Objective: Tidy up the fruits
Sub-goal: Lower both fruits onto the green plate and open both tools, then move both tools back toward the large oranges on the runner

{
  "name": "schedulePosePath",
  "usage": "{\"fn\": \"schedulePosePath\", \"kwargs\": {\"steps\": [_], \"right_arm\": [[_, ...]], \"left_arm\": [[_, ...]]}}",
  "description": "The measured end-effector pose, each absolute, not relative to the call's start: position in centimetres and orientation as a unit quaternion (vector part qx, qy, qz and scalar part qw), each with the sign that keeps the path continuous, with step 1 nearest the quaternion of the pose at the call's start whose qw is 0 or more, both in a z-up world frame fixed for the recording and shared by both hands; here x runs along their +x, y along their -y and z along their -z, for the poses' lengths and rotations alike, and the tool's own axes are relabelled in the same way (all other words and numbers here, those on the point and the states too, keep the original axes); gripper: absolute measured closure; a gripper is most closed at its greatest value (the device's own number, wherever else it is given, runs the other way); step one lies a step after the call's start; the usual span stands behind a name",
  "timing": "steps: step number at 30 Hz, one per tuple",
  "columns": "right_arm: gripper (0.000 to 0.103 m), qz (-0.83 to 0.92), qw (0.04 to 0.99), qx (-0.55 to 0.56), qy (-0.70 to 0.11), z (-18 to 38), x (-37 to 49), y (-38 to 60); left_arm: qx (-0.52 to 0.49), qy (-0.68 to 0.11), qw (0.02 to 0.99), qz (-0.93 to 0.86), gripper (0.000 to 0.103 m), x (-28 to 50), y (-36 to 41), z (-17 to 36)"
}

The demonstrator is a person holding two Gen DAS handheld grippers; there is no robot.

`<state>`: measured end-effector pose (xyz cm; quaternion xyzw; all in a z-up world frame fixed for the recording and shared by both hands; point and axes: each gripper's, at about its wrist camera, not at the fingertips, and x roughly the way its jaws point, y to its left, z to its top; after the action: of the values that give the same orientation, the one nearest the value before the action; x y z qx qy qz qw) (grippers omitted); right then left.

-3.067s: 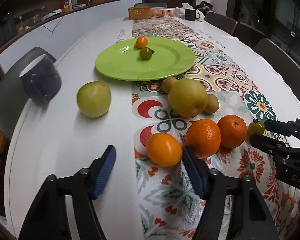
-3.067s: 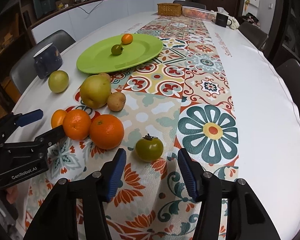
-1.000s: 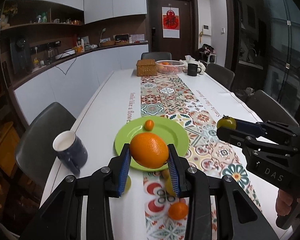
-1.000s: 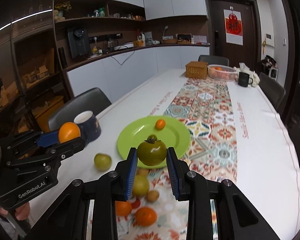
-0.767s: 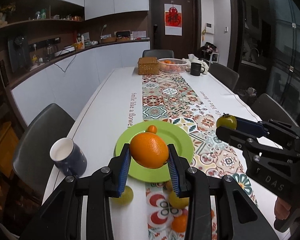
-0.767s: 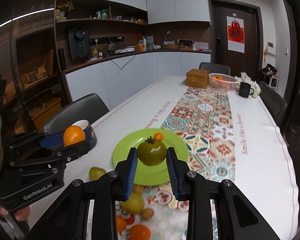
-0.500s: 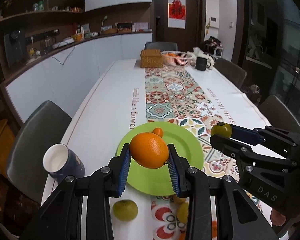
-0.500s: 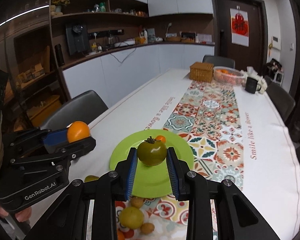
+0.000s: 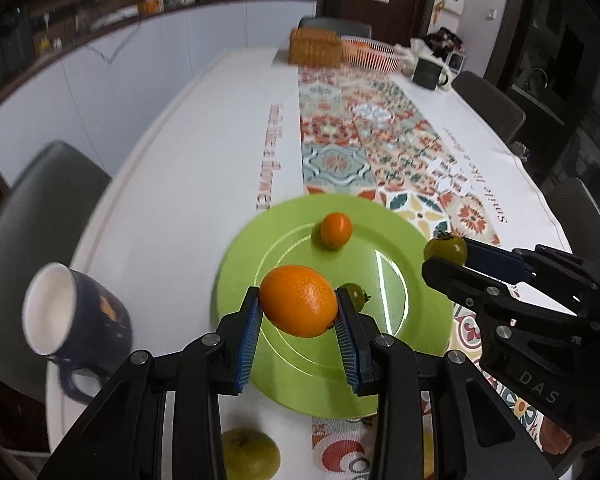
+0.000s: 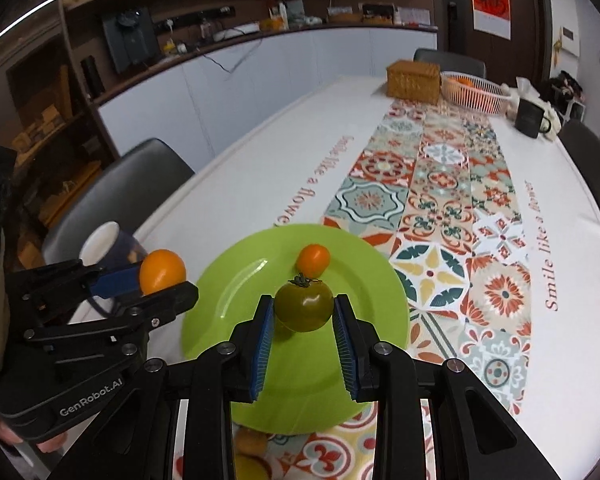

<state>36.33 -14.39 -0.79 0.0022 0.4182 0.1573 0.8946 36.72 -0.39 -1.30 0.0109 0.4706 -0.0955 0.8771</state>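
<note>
My left gripper [image 9: 298,312] is shut on an orange [image 9: 298,305] and hangs over the near half of the green plate [image 9: 414,320]. My right gripper [image 10: 303,310] is shut on a green tomato [image 10: 304,306] above the same green plate [image 10: 236,308]. A small orange tomato [image 9: 336,229] lies at the far side of the plate, and a small green tomato [image 9: 357,295] shows just behind my left gripper's right pad. In the right wrist view the left gripper [image 10: 168,276] with its orange [image 10: 162,271] is at the plate's left edge.
A dark blue mug [image 9: 74,316] stands left of the plate. A yellow-green apple [image 9: 250,454] lies near the table's front. More fruit [image 10: 252,440] peeks from under the plate's near rim. A wicker box [image 10: 414,82], a white basket [image 10: 474,94] and a black mug [image 10: 530,118] stand far off.
Both grippers have moved forward and down toward the green plate, each keeping its fruit. The plate now looks larger and lies right beneath them.
</note>
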Motion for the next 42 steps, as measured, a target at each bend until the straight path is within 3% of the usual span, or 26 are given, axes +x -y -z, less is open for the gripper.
{"fn": "schedulePosePath", "kwargs": {"steps": [9,12,14,20,23,32,42], "right_arm": [[0.072,-0.145,0.878,0.005,-0.456,3.8,38.0,14.7],[0.069,-0.141,0.877,0.010,-0.460,4.0,38.1,14.9],[0.063,-0.142,0.877,0.013,-0.458,3.9,37.9,15.1],[0.062,-0.139,0.891,0.008,-0.432,2.4,35.2,15.8],[0.055,-0.139,0.901,0.006,-0.411,1.1,33.2,16.4],[0.055,-0.160,0.921,0.000,-0.355,-2.5,26.2,16.9],[0.042,-0.168,0.936,-0.014,-0.308,-4.2,19.2,17.0]], "left_arm": [[0.012,-0.501,0.860,0.094,0.066,38.1,0.7,3.3],[0.014,-0.497,0.863,0.088,0.054,37.7,0.6,3.0],[0.022,-0.490,0.868,0.080,0.053,37.2,0.6,2.6],[0.041,-0.452,0.889,0.063,0.045,33.6,0.3,0.6],[0.047,-0.427,0.901,0.059,0.042,31.2,0.2,-0.8],[0.054,-0.366,0.927,0.069,0.029,23.9,0.5,-4.4],[0.061,-0.334,0.937,0.083,0.026,17.5,0.7,-6.0]]}}
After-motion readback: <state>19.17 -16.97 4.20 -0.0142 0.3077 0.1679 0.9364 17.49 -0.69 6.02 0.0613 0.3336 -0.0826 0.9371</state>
